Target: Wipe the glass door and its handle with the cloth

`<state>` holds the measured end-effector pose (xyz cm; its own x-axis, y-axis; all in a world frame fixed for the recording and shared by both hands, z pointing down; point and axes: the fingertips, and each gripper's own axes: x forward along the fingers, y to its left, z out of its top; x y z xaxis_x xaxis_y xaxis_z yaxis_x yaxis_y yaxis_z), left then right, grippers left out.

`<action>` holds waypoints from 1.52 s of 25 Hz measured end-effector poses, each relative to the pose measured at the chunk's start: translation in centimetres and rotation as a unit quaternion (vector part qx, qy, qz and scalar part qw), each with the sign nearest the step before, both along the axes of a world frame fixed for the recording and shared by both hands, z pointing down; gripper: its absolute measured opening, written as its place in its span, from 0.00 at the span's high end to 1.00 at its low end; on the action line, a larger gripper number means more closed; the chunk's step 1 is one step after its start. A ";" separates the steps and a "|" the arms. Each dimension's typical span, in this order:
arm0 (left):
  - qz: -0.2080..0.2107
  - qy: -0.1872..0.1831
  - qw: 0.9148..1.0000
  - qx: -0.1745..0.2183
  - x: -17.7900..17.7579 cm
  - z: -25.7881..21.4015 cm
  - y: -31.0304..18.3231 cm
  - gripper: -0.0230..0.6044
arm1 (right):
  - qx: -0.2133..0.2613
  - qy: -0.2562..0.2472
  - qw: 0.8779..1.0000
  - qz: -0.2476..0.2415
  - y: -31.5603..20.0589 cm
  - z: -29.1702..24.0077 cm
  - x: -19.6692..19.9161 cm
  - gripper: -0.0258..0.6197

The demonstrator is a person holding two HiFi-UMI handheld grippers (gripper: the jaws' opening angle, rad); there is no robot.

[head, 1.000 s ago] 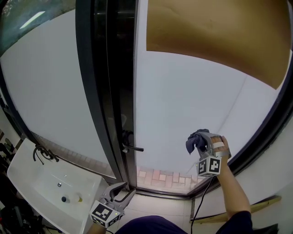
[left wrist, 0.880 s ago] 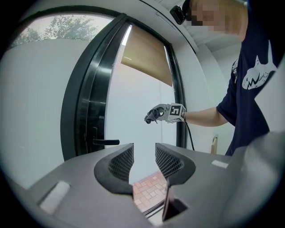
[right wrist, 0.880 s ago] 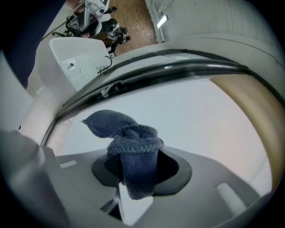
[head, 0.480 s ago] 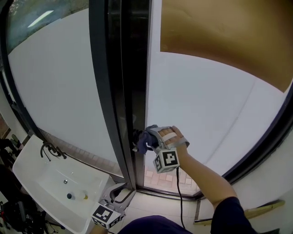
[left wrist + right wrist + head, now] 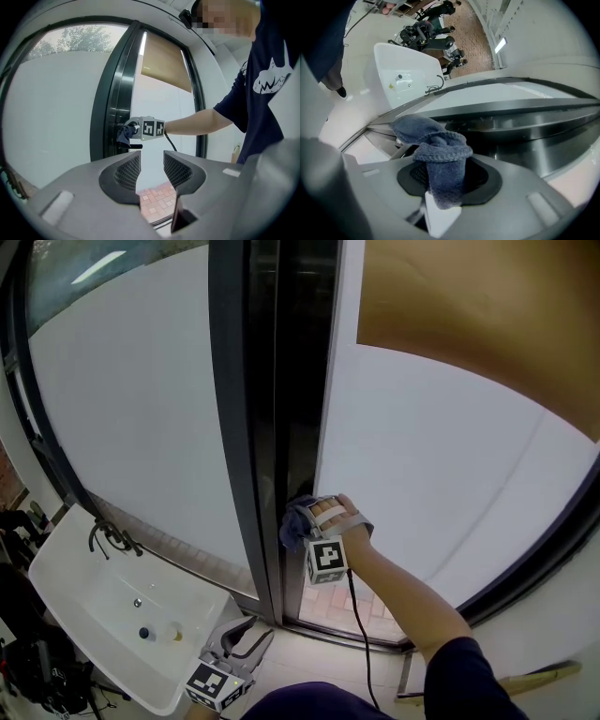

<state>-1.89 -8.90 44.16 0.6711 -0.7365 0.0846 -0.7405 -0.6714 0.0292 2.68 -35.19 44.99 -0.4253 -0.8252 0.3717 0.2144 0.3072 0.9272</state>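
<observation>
— Where was the blue knitted cloth (image 5: 440,157)?
— Your right tongs (image 5: 445,178) were clamped on it, at the dark door handle (image 5: 136,146). Your left tongs (image 5: 152,169) were apart, holding nothing.

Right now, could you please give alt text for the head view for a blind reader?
The right gripper holds a blue cloth at the dark frame edge of a frosted glass door. The left gripper hangs open and low, beside a white sink.

The person wears a navy short-sleeved T-shirt (image 5: 281,42) with a white print (image 5: 272,80) on the chest, and the grey left gripper (image 5: 251,634) and right gripper (image 5: 300,521) each carry a black-and-white marker cube (image 5: 326,561), the right one trailing a black cable (image 5: 361,643).
</observation>
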 end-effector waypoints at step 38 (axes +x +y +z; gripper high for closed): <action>0.043 -0.021 0.999 -0.005 6.4 0.9 -0.4 0.73 | 0.008 -0.223 0.959 0.173 9.8 -5.1 28.8 0.73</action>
<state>4.55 -9.29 45.04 0.7270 -0.6759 0.1212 -0.6814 -0.7319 0.0060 31.51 -25.44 39.85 -0.2392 -0.9498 0.2017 -0.3174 0.2728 0.9082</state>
